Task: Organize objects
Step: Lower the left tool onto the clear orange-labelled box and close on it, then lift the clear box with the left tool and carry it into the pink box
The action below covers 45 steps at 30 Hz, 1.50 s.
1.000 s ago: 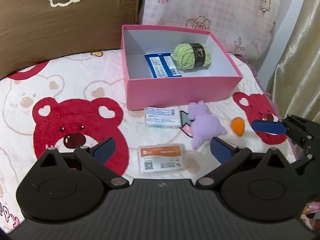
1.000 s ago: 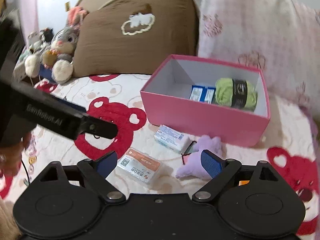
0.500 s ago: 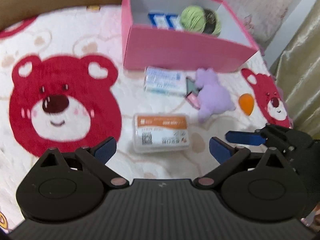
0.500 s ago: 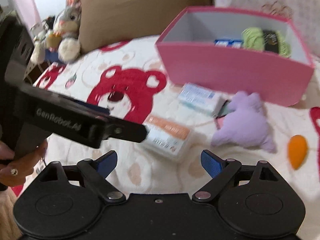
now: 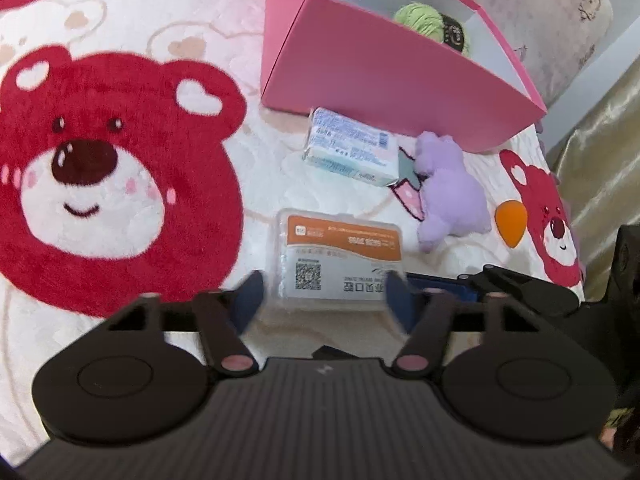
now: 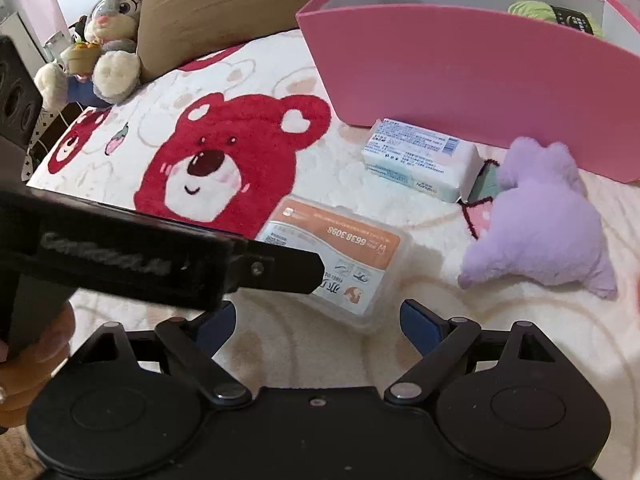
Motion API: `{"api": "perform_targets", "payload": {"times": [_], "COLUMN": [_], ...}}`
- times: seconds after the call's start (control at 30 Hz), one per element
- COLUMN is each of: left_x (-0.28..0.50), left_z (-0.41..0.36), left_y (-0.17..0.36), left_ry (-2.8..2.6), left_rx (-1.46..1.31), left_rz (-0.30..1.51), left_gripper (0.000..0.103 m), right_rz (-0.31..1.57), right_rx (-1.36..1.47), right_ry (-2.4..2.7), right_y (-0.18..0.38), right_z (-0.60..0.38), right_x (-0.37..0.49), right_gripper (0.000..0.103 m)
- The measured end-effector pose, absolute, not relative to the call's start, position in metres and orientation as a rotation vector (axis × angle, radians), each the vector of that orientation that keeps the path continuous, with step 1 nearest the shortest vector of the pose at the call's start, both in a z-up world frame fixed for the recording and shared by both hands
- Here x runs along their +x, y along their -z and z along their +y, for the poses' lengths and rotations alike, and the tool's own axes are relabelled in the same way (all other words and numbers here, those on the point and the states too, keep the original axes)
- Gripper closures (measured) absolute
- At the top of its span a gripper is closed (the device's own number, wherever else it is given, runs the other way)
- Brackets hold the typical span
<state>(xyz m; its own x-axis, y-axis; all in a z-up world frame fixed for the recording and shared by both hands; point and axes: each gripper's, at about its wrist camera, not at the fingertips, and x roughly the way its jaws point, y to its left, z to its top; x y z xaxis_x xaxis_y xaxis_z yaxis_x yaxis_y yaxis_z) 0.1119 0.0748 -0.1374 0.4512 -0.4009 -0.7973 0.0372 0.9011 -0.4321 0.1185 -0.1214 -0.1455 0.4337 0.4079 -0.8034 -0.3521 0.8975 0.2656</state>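
Note:
A clear plastic case with an orange label [image 5: 340, 256] lies on the bear-print blanket; it also shows in the right wrist view [image 6: 340, 256]. My left gripper [image 5: 322, 302] is low over it, its blurred blue fingers either side of the case's near edge, still apart. My right gripper [image 6: 318, 322] is open and empty just short of the case. A white tissue pack [image 5: 350, 146], a purple plush [image 5: 450, 192] and an orange egg-shaped thing [image 5: 511, 222] lie in front of the pink box [image 5: 384, 76], which holds green yarn [image 5: 424, 20].
The left gripper's black body [image 6: 120, 256] crosses the right wrist view at left. A brown pillow [image 6: 224, 4] and stuffed toys [image 6: 104, 40] sit at the back left. A gold curtain [image 5: 600, 160] hangs at the right past the bed edge.
My left gripper has dropped toward the orange-label case and its fingers have narrowed around it. My right gripper has also moved lower and closer to the case.

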Motion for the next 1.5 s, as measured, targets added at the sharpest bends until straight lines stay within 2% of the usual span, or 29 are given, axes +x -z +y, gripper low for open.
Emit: {"api": "perform_targets", "payload": {"times": [0.13, 0.27, 0.57, 0.77, 1.27, 1.5], "left_x": [0.111, 0.111, 0.116, 0.116, 0.101, 0.091], "left_z": [0.079, 0.08, 0.077, 0.074, 0.062, 0.046], "left_y": [0.141, 0.144, 0.155, 0.157, 0.097, 0.056], "left_ry": [0.279, 0.324, 0.238, 0.252, 0.307, 0.335], "left_rx": [-0.424, -0.523, -0.516, -0.551, -0.505, -0.394], "left_rz": [1.074, 1.118, 1.103, 1.099, 1.06, 1.02], "left_gripper": [0.054, 0.054, 0.047, 0.05, 0.049, 0.049], "right_rz": [1.01, 1.002, 0.983, 0.977, 0.909, 0.85], "right_rx": [0.043, 0.025, 0.005, -0.027, -0.09, -0.044], "right_ry": [-0.484, -0.438, -0.42, -0.406, -0.393, -0.406], "right_y": [0.147, 0.146, 0.158, 0.158, 0.102, 0.071], "right_z": [-0.118, -0.123, -0.117, -0.113, -0.118, -0.131], "right_x": [0.116, 0.117, 0.123, 0.123, 0.099, 0.089], "right_gripper": [0.014, 0.013, 0.008, 0.009, 0.009, 0.01]}}
